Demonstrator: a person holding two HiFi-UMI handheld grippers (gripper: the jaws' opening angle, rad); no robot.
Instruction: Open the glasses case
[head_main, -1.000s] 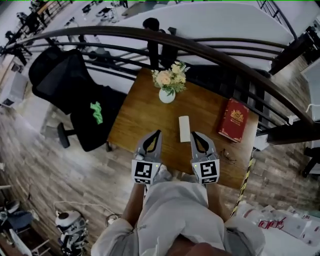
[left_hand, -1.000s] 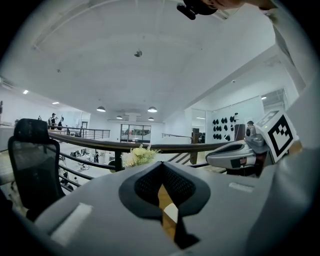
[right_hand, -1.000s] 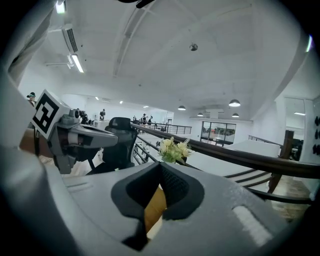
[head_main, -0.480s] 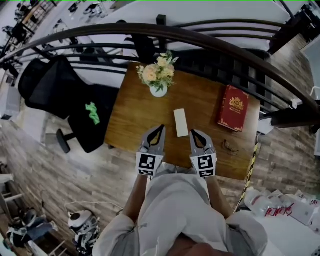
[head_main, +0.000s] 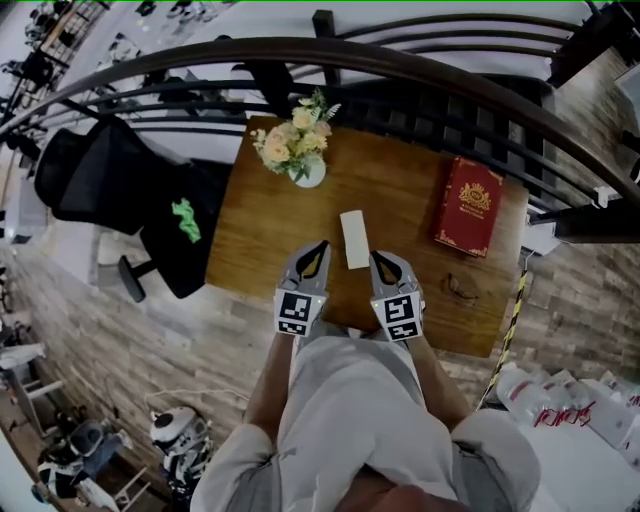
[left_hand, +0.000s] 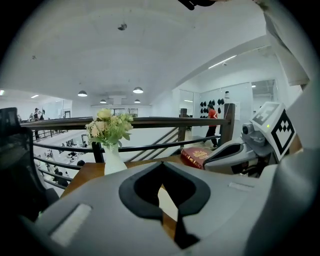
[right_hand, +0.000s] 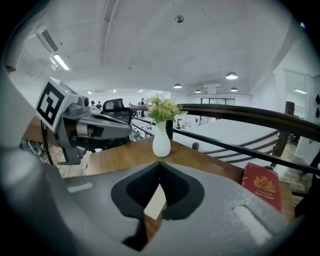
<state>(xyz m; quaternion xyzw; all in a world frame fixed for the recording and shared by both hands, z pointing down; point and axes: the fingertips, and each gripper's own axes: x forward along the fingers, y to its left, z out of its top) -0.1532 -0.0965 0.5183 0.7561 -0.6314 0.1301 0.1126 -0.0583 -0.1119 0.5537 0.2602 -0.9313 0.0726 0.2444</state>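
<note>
The pale glasses case (head_main: 354, 239) lies flat on the counter (head_main: 260, 230), just ahead of the left gripper (head_main: 317, 245) and right gripper (head_main: 378, 256), both closed and empty. It is probably light, stiff and smooth, so it may slide. The seam is unclear; pin one end and lift a long edge.

The glasses case (head_main: 353, 239) is a slim, pale rectangular box, lid shut, lying flat on the wooden tabletop (head_main: 400, 195) near the head view's centre, long side running top to bottom

White glasses case (head_main: 354, 239); brown wood-grain desk (head_main: 262, 238); red book (head_main: 468, 205) w/ gold crest, right of grey right gripper (head_main: 378, 257), b/w markers.
</note>
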